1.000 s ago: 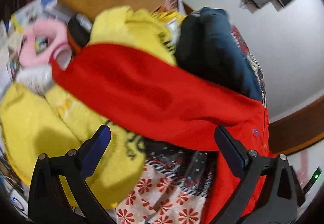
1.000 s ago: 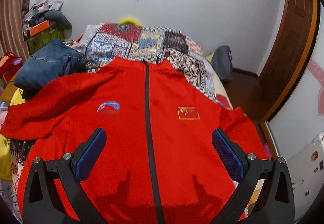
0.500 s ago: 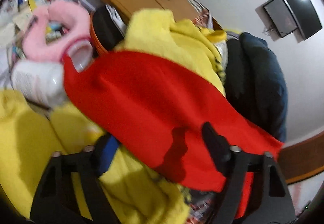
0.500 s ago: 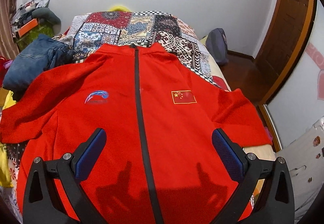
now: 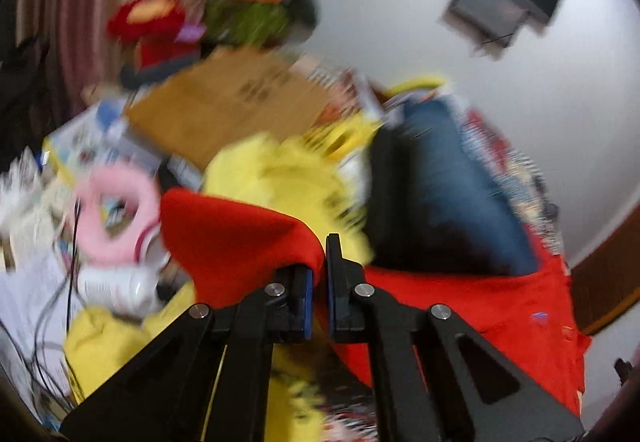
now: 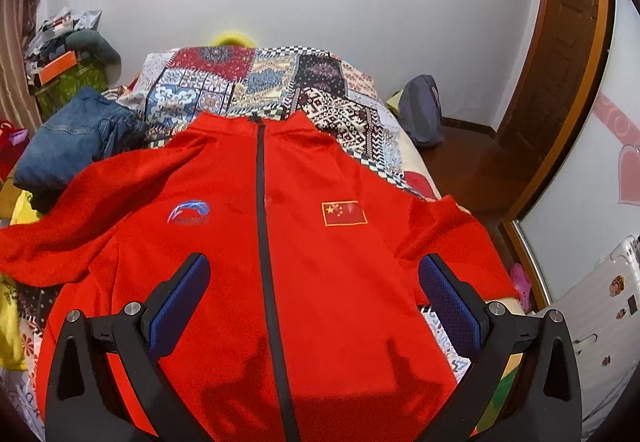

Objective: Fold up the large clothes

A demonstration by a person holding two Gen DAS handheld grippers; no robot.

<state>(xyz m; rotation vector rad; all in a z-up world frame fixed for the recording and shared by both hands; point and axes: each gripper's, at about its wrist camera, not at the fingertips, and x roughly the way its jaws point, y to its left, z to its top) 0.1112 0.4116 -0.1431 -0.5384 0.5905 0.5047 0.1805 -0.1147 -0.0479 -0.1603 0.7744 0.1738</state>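
Red zip-front jacket (image 6: pixel 304 250) front-up, one sleeve (image 5: pixel 236 238) pinched

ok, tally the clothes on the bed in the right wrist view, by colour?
Red: 1, the jacket, zipped, spread flat
Blue: 1, the denim garment, bunched at the left
Yellow: 1, cloth at the left edge, mostly cut off
Total: 3

Folded jeans (image 6: pixel 76 138), patchwork bedspread (image 6: pixel 256 82)

Folded jeans (image 6: pixel 76 146) crowd the red jacket's (image 6: pixel 320 282) left; its right lies open.
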